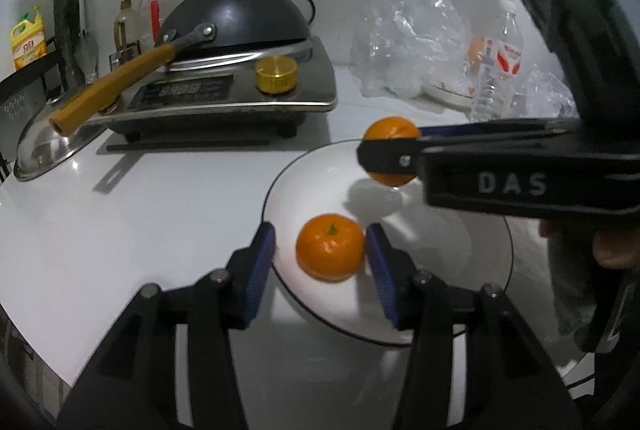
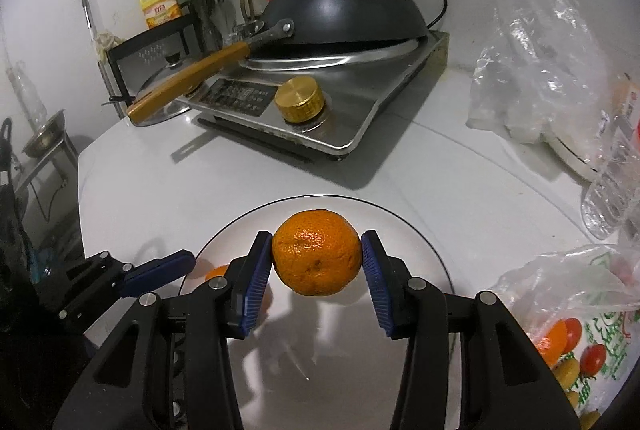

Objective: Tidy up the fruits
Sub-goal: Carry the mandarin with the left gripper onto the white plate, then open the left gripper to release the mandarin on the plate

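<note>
A white plate (image 1: 460, 230) with a thin dark rim lies on the white table; it also shows in the right wrist view (image 2: 404, 230). One orange (image 1: 330, 248) rests on the plate between the fingers of my left gripper (image 1: 320, 262), which is open; a gap shows on its left side. My right gripper (image 2: 318, 262) is shut on a second orange (image 2: 316, 254) and holds it above the plate. In the left wrist view that gripper (image 1: 390, 149) comes in from the right with its orange (image 1: 392, 127). The left gripper (image 2: 188, 262) and a sliver of the first orange (image 2: 216, 272) show at the plate's left edge.
An induction cooker (image 1: 224, 93) with an upturned black wok (image 1: 240, 17) and a gold knob (image 1: 276, 73) stands behind the plate. Clear plastic bags (image 1: 408, 29) and a water bottle (image 1: 496, 65) are at the back right. A printed fruit bag (image 2: 580, 326) lies right of the plate.
</note>
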The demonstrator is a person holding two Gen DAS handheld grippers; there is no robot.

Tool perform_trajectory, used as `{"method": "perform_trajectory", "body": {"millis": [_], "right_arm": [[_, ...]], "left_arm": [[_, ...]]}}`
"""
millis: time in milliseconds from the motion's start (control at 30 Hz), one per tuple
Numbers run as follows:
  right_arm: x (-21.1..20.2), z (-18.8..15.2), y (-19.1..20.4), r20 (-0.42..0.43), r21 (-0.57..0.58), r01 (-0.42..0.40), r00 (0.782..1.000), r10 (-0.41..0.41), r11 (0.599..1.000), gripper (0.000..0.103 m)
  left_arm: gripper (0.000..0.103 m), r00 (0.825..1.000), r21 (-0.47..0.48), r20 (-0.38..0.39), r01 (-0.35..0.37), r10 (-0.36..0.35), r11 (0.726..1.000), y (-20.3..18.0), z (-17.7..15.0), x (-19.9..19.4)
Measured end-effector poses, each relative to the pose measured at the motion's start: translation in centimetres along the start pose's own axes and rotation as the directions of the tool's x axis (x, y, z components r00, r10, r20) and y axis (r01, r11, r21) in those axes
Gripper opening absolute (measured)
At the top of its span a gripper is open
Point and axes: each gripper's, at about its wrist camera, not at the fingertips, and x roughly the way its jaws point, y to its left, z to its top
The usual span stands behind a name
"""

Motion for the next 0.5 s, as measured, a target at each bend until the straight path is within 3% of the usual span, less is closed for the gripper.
{"method": "perform_trajectory", "body": {"millis": [500], "right_arm": [[2.4, 0.4, 2.0, -0.062, -0.016, -0.028, 0.998, 0.027, 0.999, 0.048]], "left_arm": [[0.049, 1.000, -0.050, -0.011, 0.013, -0.014, 0.999, 1.0, -1.5, -0.5]]}}
